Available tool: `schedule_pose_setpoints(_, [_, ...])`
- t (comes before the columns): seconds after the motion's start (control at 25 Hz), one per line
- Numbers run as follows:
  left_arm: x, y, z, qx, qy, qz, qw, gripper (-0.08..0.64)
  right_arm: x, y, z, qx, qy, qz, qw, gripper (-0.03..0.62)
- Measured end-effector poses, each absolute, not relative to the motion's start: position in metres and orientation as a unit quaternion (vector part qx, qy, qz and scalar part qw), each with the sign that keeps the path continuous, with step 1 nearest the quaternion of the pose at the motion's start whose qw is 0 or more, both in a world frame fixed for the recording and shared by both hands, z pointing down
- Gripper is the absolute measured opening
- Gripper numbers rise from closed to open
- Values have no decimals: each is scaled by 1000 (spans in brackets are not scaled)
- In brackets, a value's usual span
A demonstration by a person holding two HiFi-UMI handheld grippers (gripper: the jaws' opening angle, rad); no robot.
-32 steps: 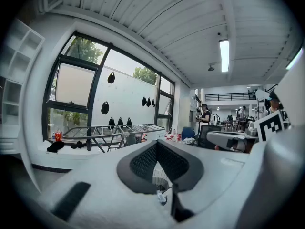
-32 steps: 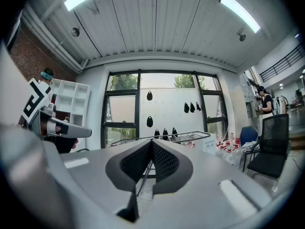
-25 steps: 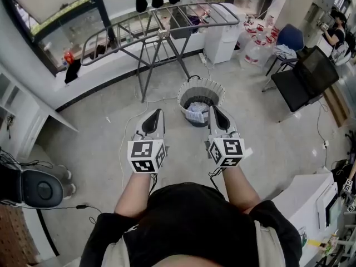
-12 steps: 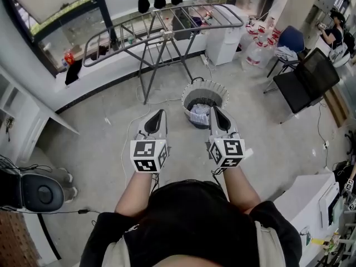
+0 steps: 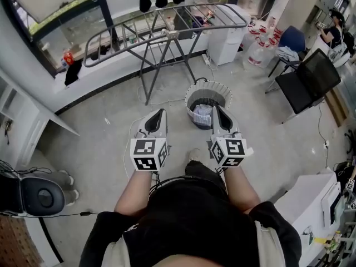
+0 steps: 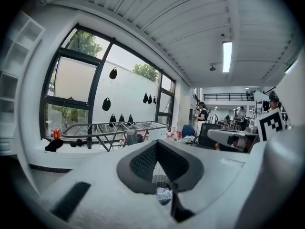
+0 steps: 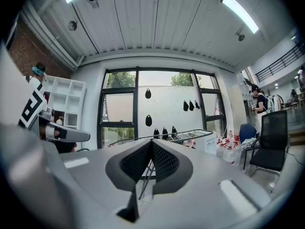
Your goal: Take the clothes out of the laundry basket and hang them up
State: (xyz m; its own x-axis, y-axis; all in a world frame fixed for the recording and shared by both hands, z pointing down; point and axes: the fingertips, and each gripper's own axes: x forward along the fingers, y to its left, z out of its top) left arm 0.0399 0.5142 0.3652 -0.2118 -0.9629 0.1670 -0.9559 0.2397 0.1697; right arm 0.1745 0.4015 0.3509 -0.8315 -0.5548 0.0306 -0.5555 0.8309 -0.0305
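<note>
Down inside the laundry basket [image 5: 222, 89] on the floor lay the clothes [image 5: 201, 114], a soft, light heap. They would likely flop, so a top fold looked best to pinch. Left gripper [image 5: 160, 112] and right gripper [image 5: 216, 108] were near it, jaws together, holding nothing. Behind stood the drying rack [image 5: 167, 26].
</note>
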Motion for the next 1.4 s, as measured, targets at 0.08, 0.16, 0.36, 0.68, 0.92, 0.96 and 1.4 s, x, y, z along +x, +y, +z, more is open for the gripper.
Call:
schedule_pose_setpoints(0.08, [36,508,368,616,-779,-13,117,9,170,393,355,290,-957,24,8,12])
schedule_pose_setpoints(0.16, [29,499,370,616,-780,-8,113,9,162,383,358,289,-957,27,5,12])
schedule_pose_setpoints(0.36, [2,466,373,614,-782,1,109,9,135,348,362,287,-958,21,3,12])
schedule_pose_setpoints(0.68, [-37,379,383,620,-777,8,110,9,96,256,375,297,-954,35,2,12])
schedule_pose_setpoints(0.92, [-62,295,384,626,-770,18,118,9,69,175,378,300,-953,43,7,13])
schedule_pose_setpoints(0.96, [-66,280,383,628,-769,19,119,9,63,162,378,300,-953,43,8,13])
schedule_pose_setpoints(1.4, [-103,122,375,654,-745,18,128,8,26,27,374,313,-948,49,25,12])
